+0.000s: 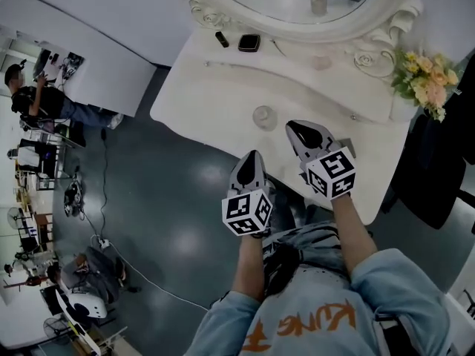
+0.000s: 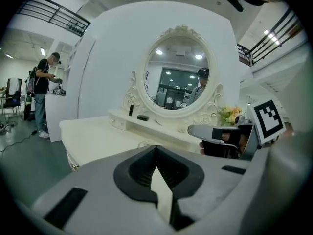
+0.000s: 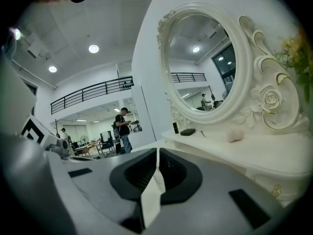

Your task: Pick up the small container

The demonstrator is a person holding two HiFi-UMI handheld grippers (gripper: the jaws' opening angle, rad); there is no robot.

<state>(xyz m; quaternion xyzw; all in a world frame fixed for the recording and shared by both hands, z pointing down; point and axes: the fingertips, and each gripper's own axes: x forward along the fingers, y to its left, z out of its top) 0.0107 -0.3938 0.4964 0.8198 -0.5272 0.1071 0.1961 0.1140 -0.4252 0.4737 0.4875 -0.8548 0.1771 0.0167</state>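
Observation:
The small container (image 1: pixel 264 117), a clear round jar, stands on the white vanity table (image 1: pixel 200 95) near its front edge. My right gripper (image 1: pixel 297 128) hovers just right of the jar with its jaws together and nothing between them. My left gripper (image 1: pixel 254 156) is below the jar, off the table's front edge, jaws also closed and empty. In the left gripper view the shut jaws (image 2: pixel 156 151) point at the table, where the jar (image 2: pixel 145 143) shows faintly, and the right gripper (image 2: pixel 217 133) is ahead on the right. The right gripper (image 3: pixel 157 153) view does not show the jar.
An oval mirror (image 1: pixel 297 6) in an ornate white frame stands at the table's back. On the shelf below it are a black tube (image 1: pixel 222 39), a black compact (image 1: pixel 249 42) and a pale pink lump (image 1: pixel 320 63). Flowers (image 1: pixel 424 76) sit at the right end. People stand at far desks (image 1: pixel 33 95).

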